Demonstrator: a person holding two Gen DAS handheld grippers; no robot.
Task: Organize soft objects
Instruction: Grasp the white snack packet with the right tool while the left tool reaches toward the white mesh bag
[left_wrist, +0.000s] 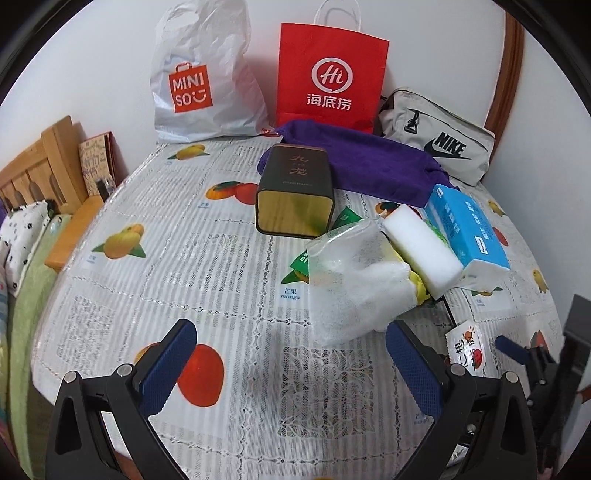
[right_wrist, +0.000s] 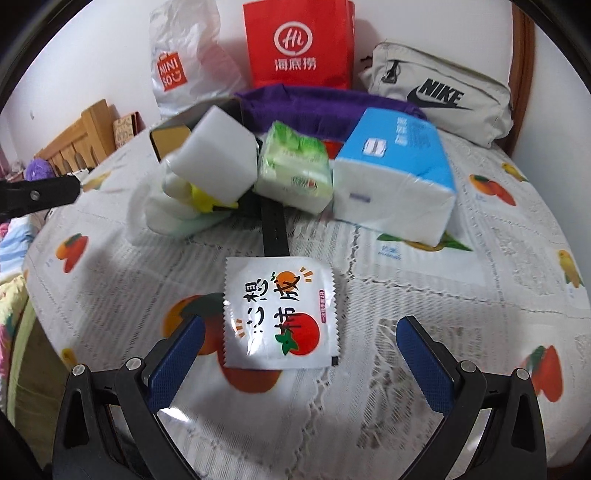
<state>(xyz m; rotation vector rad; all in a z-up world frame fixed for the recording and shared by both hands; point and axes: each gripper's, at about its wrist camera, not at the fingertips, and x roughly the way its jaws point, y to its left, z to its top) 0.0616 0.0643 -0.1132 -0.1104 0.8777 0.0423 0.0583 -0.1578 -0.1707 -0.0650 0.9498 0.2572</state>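
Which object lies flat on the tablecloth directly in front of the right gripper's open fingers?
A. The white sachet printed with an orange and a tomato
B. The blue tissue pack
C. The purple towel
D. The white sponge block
A: in the right wrist view, the white sachet lies flat on the tablecloth just ahead of the right gripper, whose jaws stand wide apart and hold nothing.

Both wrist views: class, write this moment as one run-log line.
left gripper: open, empty | right gripper: open, around white sachet, not closed | sponge, tissue pack: untouched on table
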